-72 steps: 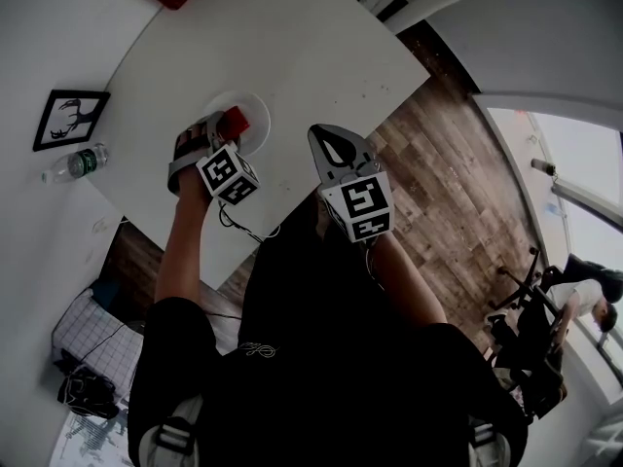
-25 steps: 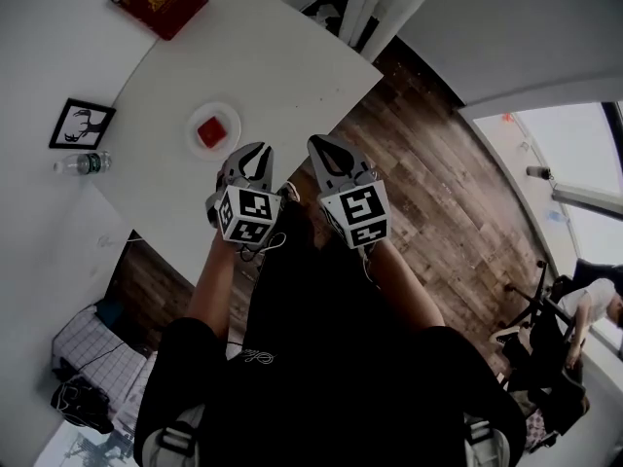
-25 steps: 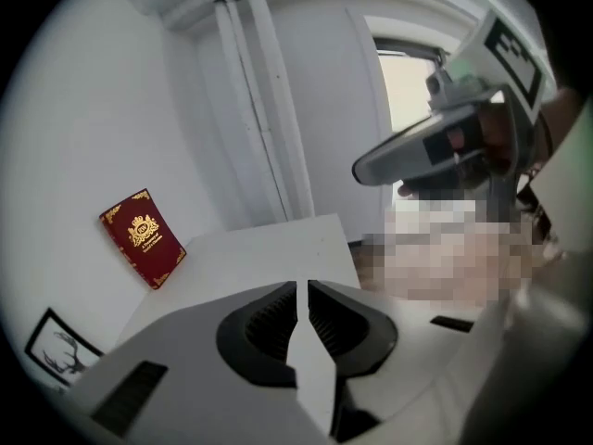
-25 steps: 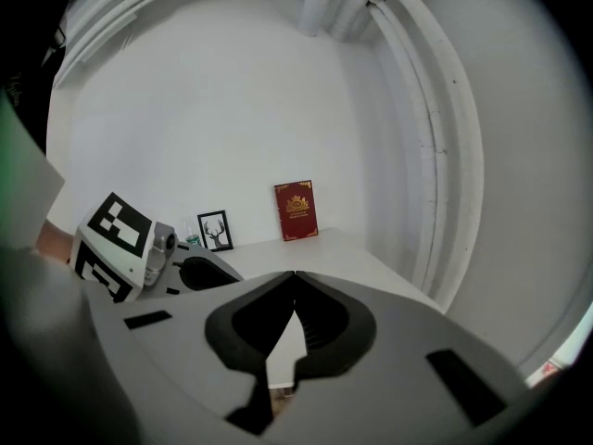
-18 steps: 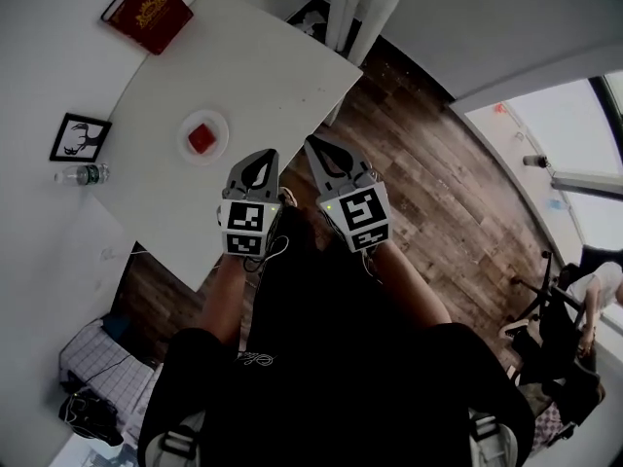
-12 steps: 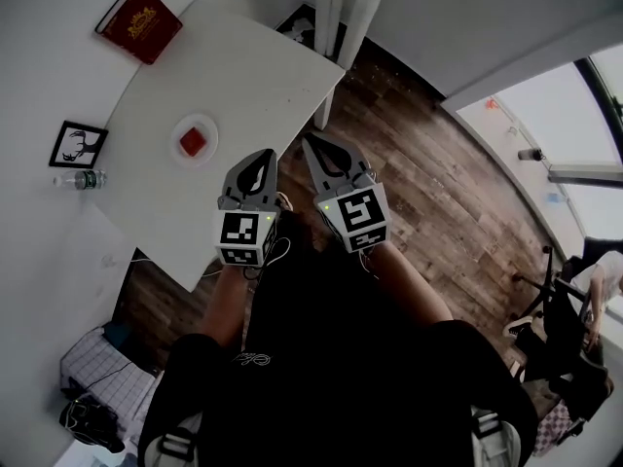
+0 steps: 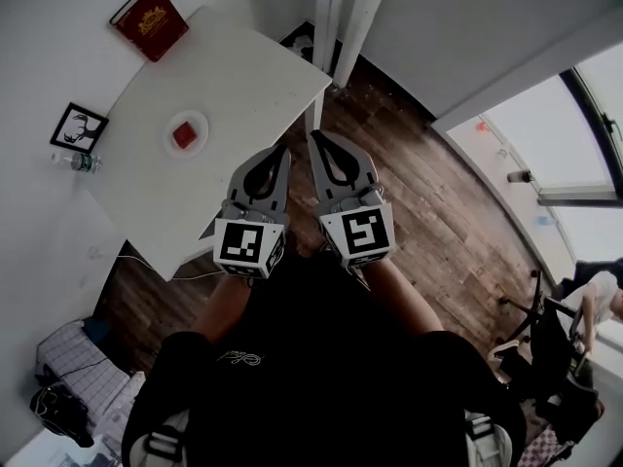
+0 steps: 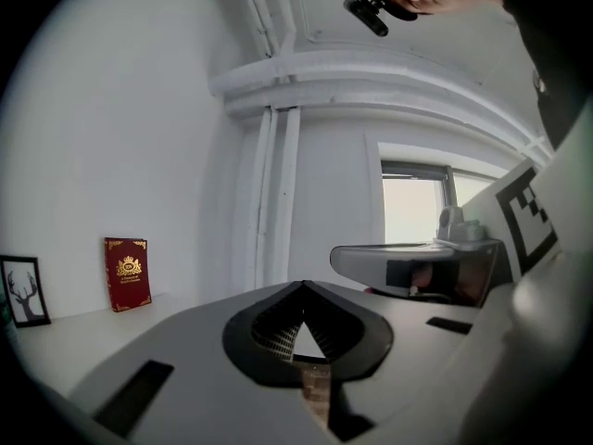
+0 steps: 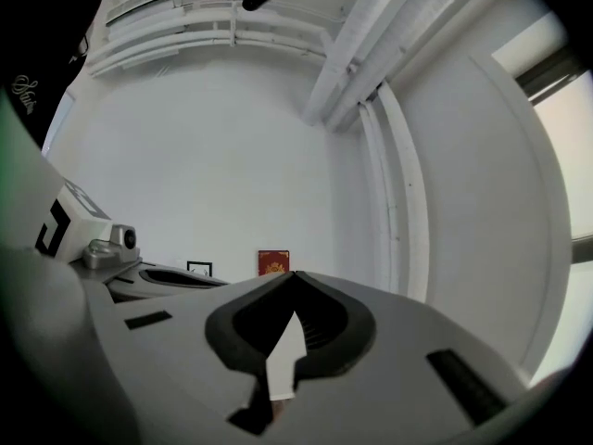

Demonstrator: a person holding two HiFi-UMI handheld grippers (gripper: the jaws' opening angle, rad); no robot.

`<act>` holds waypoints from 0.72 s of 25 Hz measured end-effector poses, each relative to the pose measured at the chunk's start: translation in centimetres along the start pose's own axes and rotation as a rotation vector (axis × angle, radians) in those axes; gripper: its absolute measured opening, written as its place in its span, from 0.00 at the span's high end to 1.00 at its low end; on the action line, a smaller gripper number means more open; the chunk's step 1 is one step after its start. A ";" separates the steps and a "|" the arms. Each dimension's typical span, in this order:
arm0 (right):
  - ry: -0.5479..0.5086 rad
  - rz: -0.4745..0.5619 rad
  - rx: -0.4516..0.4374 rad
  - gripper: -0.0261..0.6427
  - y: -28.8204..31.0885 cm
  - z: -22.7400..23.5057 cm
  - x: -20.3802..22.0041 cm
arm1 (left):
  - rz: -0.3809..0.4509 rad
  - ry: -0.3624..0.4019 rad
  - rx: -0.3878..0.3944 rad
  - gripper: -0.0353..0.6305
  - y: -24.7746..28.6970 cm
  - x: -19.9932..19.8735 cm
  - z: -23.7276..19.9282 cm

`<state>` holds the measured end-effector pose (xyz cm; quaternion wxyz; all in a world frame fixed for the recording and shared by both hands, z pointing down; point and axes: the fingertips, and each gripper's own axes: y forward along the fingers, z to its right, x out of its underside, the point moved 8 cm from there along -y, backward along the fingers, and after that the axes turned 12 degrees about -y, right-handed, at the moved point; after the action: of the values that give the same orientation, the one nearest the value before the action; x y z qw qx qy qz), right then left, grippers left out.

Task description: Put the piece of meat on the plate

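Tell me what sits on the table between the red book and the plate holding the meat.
Nothing. In the head view the white table is bare between the red book and the plate with the meat.

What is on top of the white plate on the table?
One red piece of meat lies on the plate, near its middle. The plate surface beneath the meat is covered.

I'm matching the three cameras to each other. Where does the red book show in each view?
Head view: red book top left, at the far edge of the table.
Left gripper view: book at left, standing upright.
Right gripper view: book small, near centre.
Shared landmark: framed deer picture, left of the book in both gripper views.
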<state>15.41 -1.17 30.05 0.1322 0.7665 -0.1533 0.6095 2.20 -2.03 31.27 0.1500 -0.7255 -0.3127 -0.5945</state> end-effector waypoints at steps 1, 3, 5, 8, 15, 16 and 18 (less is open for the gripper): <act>-0.004 0.005 0.006 0.93 -0.5 0.3 -0.2 | 0.016 -0.009 -0.004 0.94 -0.2 -0.1 0.5; -0.011 0.012 0.016 0.93 -1.7 0.8 -0.4 | 0.036 -0.009 -0.010 0.94 -0.5 -0.4 1.7; -0.023 0.014 0.025 0.93 -2.8 1.3 -0.7 | 0.050 0.005 -0.003 0.94 -0.5 -0.5 2.8; -0.012 0.016 0.046 0.93 -3.9 2.0 -1.3 | 0.073 0.022 0.012 0.94 -0.3 -0.6 4.2; -0.036 0.013 0.076 0.93 -6.0 2.8 -0.7 | 0.075 0.041 0.029 0.94 -0.3 -0.2 6.2; -0.026 0.015 0.082 0.93 -6.1 2.9 -0.8 | 0.078 0.047 0.031 0.94 -0.2 -0.3 6.3; -0.026 0.018 0.090 0.93 -6.4 3.1 -0.8 | 0.081 0.057 0.035 0.94 -0.1 -0.4 6.5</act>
<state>20.54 3.52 28.53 0.0899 0.7780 -0.1343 0.6072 7.08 1.71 29.25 0.1951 -0.7177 -0.2892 -0.6027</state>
